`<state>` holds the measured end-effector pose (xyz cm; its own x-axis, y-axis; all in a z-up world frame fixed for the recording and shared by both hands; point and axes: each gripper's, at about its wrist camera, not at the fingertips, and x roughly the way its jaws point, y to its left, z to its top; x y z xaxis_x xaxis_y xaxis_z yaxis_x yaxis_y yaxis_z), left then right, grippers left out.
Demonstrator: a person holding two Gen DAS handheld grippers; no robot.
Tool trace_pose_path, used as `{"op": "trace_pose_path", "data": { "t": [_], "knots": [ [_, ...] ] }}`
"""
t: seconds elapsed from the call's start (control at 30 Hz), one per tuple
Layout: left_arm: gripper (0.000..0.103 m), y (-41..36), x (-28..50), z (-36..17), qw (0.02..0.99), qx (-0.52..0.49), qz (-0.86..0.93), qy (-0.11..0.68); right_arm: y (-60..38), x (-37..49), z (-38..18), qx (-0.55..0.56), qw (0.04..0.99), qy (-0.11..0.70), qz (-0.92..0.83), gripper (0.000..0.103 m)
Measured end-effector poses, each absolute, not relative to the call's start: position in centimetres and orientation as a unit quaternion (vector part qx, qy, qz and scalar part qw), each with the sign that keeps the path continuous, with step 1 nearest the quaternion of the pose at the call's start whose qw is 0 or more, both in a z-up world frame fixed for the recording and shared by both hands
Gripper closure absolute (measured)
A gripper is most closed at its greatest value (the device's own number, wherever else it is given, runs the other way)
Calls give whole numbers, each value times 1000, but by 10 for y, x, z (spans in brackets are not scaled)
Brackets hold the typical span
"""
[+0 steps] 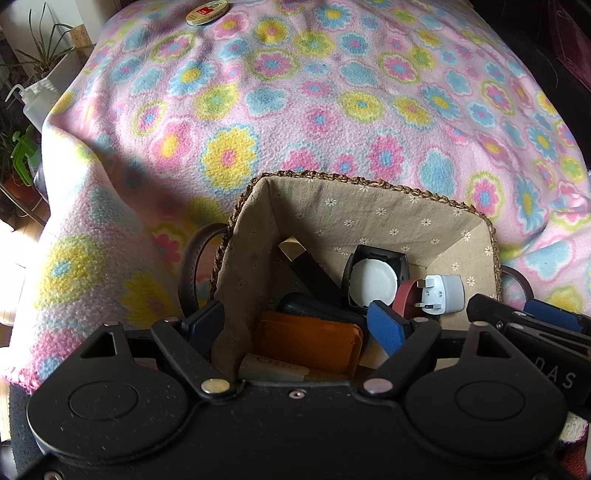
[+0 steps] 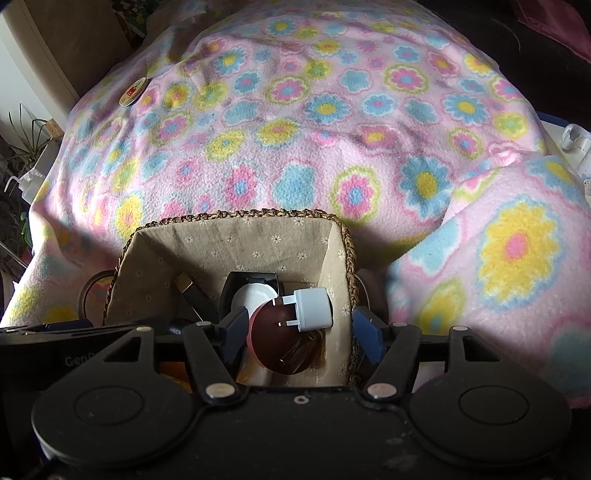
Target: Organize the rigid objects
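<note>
Both grippers spread over the lined basket, gripping nothing.

The left gripper [image 1: 295,325] straddles the basket's left wall above an orange case [image 1: 308,345]. The right gripper [image 2: 299,332] stands open, its right finger outside the basket's right wall, with the white plug adapter [image 2: 314,308] lying free on a dark red disc [image 2: 280,339]. The woven basket [image 2: 236,216] sits on a flowered blanket [image 2: 295,129]; a round tin [image 1: 207,13] lies well apart.

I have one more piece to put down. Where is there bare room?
The blanket beyond the basket is bare all the way to the round tin. Right of the basket is bare too. The basket floor is crowded: plug, orange case, white disc.
</note>
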<state>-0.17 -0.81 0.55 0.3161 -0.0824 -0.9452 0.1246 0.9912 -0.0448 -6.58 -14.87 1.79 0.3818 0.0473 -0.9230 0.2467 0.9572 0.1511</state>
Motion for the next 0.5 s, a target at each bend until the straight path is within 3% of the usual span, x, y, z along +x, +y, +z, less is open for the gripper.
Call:
{"op": "trace_pose_path", "data": {
  "t": [0.5],
  "knots": [
    [23,-8,-2,6,811,18,-64,581,-148,-66,18,132,821,552,-61,38]
  ]
}}
